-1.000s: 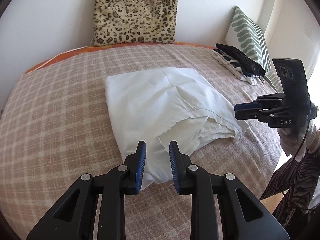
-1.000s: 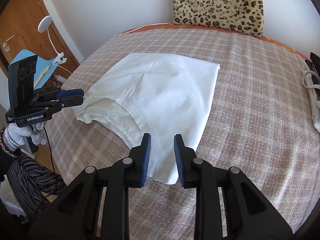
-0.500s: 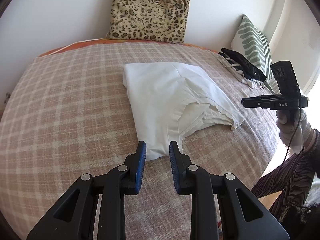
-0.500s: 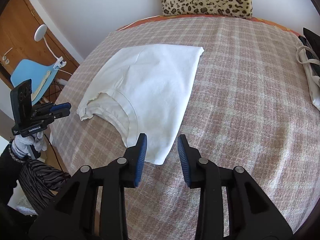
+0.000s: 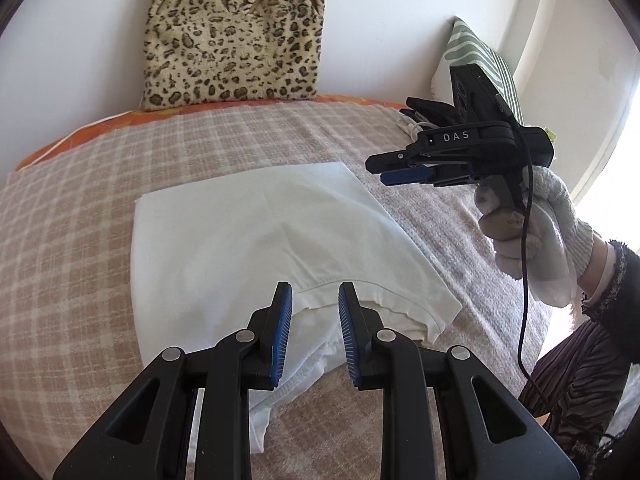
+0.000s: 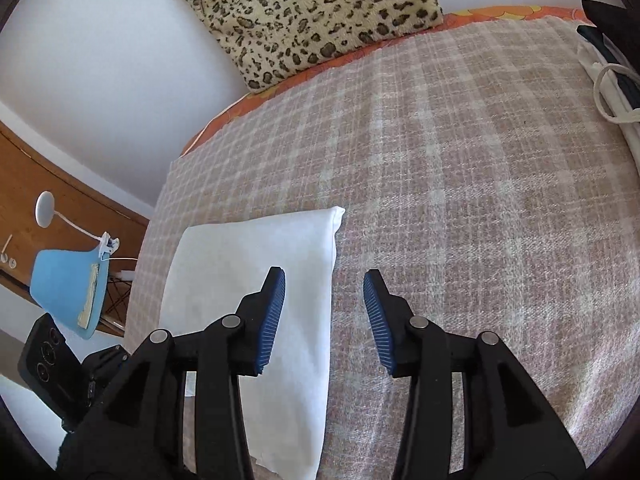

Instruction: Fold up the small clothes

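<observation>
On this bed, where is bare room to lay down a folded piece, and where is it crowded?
Bare checked blanket lies between the white folded garment and the dark and white clothes pile at the right edge. Another free strip runs between the garment and the leopard-print cushion. It is crowded at the pile beside the green striped pillow.

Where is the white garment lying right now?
The white garment lies folded on the checked bedspread, in front of the leopard-print cushion. In the left wrist view it sits mid-frame, beyond the left gripper; in the right wrist view, lower left.
</observation>
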### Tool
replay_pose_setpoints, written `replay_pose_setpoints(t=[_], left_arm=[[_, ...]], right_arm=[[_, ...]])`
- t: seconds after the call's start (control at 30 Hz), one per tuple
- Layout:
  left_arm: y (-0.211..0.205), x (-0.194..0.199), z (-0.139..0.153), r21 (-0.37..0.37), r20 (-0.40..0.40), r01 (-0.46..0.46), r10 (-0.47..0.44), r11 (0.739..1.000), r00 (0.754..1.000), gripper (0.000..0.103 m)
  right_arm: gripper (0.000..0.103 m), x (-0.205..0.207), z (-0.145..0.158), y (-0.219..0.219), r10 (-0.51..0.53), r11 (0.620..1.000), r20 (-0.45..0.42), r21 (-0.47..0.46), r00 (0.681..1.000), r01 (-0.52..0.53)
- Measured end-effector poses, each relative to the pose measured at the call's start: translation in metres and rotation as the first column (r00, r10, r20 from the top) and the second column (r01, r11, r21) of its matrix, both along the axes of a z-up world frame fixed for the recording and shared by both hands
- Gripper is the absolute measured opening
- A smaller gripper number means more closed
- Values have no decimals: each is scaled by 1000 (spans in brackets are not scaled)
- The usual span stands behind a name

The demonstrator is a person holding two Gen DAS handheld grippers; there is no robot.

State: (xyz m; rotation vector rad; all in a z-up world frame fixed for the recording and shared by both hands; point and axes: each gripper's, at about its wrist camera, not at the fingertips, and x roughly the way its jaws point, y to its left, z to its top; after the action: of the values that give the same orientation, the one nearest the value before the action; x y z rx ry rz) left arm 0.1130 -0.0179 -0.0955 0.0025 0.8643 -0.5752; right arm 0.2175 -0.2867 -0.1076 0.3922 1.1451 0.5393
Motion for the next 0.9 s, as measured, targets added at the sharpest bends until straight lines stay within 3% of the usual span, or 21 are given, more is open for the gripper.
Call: replay_pose_setpoints(t=[0.1, 0.2, 0.37, 0.43, 0.5, 0.7, 0.8, 0.9], left_arm=[[-8, 8, -13, 29, -33, 24, -23, 999, 999, 22], [-10, 8, -35, 30, -129, 58, -54, 998, 990, 22], [-4, -11, -27, 45, -98, 77, -73, 996, 992, 22], [3, -12, -20, 11, -105, 53, -51, 999, 993, 22], [8, -12, -8, 18, -62, 22, -20, 1000, 998, 22], [32, -1, 21, 17, 10, -91, 91, 996, 996, 22], [56, 5, 28, -34, 2, -160, 160, 987, 987, 23], [76, 14, 21, -30, -20, -207, 206, 978, 978, 23]], right_arm=[[43, 13, -12, 11, 4, 999, -3, -35, 1000, -4], [43, 15, -16, 29, 36, 987, 41, -159, 998, -29], [43, 7, 7, 39, 71, 968, 160, -251, 985, -29], [43, 3, 16, 44, 100, 968, 201, -246, 974, -48], [43, 2, 21, 49, 104, 973, 225, -226, 969, -51], [43, -8, 17, 92, 233, 957, 230, -228, 945, -180], [42, -11, 24, 116, 290, 947, 234, -210, 928, -243], [40, -9, 34, 136, 345, 936, 225, -157, 911, -315]])
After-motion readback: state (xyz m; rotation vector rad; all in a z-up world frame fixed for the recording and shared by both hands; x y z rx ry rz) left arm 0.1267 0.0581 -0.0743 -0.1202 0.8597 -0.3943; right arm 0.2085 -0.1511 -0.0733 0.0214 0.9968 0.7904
